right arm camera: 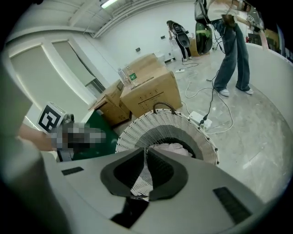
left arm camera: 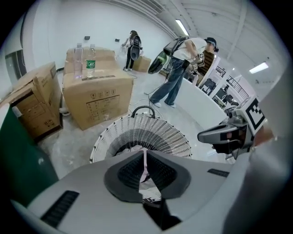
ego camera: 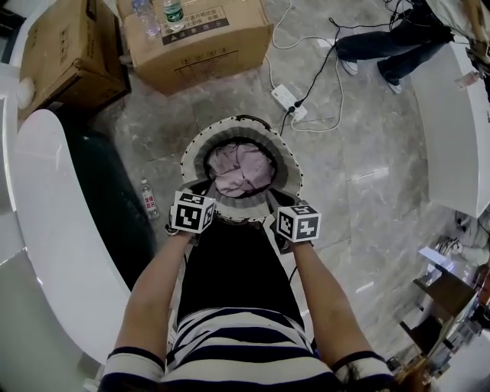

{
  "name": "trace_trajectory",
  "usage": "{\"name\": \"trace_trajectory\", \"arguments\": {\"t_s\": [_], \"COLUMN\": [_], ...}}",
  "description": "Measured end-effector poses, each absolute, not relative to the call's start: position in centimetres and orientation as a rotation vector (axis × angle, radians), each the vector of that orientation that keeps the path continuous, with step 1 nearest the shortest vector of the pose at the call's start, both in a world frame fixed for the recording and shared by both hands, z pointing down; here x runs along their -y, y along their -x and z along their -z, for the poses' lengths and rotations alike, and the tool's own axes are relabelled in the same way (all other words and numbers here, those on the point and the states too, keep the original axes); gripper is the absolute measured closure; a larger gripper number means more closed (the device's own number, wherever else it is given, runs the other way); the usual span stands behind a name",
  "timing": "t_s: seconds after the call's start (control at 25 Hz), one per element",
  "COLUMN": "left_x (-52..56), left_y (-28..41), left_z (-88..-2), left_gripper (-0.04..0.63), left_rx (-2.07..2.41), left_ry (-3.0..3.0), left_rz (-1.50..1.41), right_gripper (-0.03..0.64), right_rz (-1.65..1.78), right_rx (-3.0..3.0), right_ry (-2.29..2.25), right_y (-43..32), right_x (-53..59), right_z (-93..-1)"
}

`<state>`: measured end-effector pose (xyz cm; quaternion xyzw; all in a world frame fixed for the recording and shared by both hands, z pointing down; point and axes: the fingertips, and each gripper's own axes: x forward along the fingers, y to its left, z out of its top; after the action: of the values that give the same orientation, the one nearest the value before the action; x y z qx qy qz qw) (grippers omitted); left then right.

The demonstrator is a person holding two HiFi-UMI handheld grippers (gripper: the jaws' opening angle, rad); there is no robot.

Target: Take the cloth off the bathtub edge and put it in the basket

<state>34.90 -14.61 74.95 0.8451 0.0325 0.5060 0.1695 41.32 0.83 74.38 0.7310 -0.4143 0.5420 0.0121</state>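
A white woven basket [ego camera: 193, 153] stands on the marble floor right in front of me. A pale pink cloth [ego camera: 241, 170] lies crumpled inside it. My left gripper [ego camera: 200, 196] hovers at the basket's near left rim, jaws shut with nothing held. My right gripper [ego camera: 285, 205] is at the near right rim, also shut and empty. In the left gripper view the closed jaws [left arm camera: 144, 153] point into the basket [left arm camera: 151, 125]. The right gripper view shows the shut jaws [right arm camera: 146, 153] above the rim, with the cloth [right arm camera: 174, 148] beyond. The white bathtub edge [ego camera: 53, 222] curves along my left and is bare.
Cardboard boxes [ego camera: 195, 38] [ego camera: 65, 57] stand beyond the basket, with bottles [ego camera: 174, 14] on one. A small bottle [ego camera: 148, 199] lies by the tub. A power strip [ego camera: 287, 99] and cables trail toward a standing person [ego camera: 390, 42]. A white curved counter [ego camera: 452, 130] is on the right.
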Motion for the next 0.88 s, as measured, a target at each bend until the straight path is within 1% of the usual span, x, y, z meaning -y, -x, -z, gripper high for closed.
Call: {"name": "trace_trajectory", "arguments": {"t_s": [0.24, 0.4, 0.88], "left_x": [14.4, 14.7, 14.3], "left_y": [-34.0, -32.8, -29.1], "left_z": [-73.6, -72.3, -69.2], "left_gripper": [0.564, 0.565, 0.564], "left_rx": [-0.096, -0.044, 0.051], "left_ry": [-2.429, -2.412, -2.357], "left_rz": [-1.421, -1.359, -1.272], "right_gripper": [0.581, 0.586, 0.589], "right_rz": [-1.679, -1.668, -1.676], "right_rx": [1.303, 1.295, 1.265], "right_ry": [-2.318, -2.366, -2.478], "right_y": [-40.2, -39.8, -38.1], "right_x": [-0.6, -0.7, -2.3], "right_z": [-73.1, -72.0, -69.5]}}
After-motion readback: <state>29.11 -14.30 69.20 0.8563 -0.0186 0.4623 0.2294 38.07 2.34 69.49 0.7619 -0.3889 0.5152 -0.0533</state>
